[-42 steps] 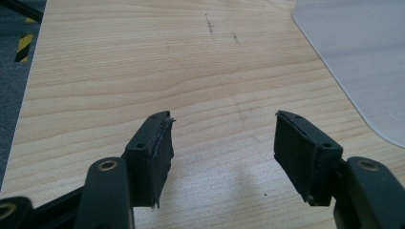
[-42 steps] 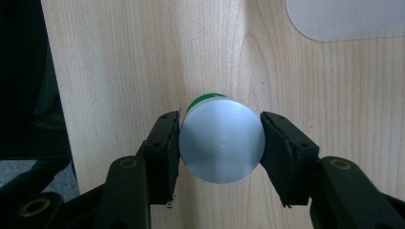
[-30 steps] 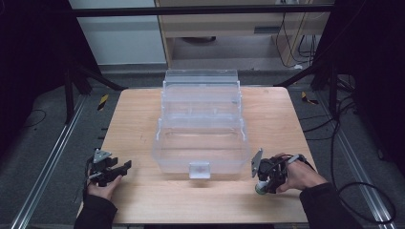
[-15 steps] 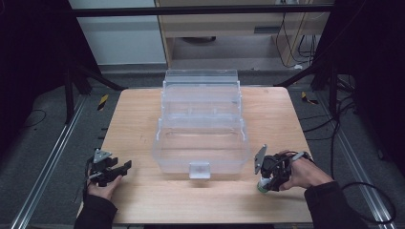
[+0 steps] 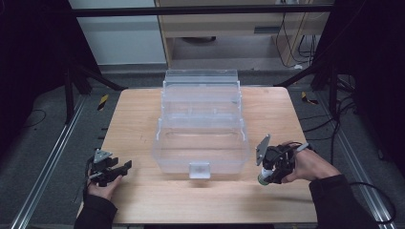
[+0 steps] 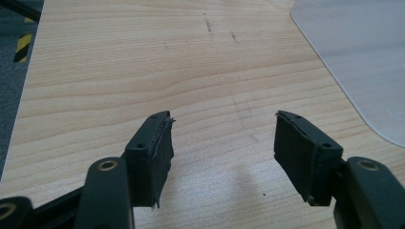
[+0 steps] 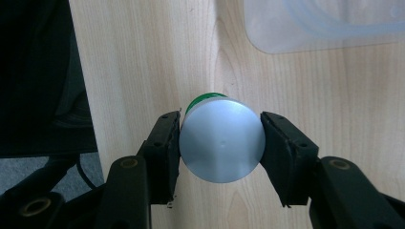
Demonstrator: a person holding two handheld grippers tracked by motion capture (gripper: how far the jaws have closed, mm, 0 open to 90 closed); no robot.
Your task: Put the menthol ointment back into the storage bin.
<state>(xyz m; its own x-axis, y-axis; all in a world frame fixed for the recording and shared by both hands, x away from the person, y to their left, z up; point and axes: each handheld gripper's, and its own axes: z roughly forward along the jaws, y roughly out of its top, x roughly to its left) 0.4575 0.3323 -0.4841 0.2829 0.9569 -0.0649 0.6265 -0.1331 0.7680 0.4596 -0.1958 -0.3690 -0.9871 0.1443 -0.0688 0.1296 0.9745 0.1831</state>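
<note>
A small round can [image 7: 222,140] with a silver end and a green body sits between the pads of my right gripper [image 7: 220,143], which is shut on it. From above, that gripper [image 5: 268,172] hangs just over the wooden table [image 5: 133,119], right of the clear plastic box [image 5: 203,129], with the can [image 5: 263,178] pointing down. My left gripper [image 5: 120,169] rests low at the table's front left. Its jaws stand wide apart with nothing between them [image 6: 222,138], aimed across bare wood toward the box's corner [image 6: 363,62].
The clear box is stepped in tiers, has a latch [image 5: 199,169] on its front wall and takes up the table's middle. Its edge [image 7: 325,24] lies ahead of the held can. Dark floor, cables and metal rails surround the table.
My right gripper has lifted the can off the table and drifted slightly right. The left gripper has stayed where it was.
</note>
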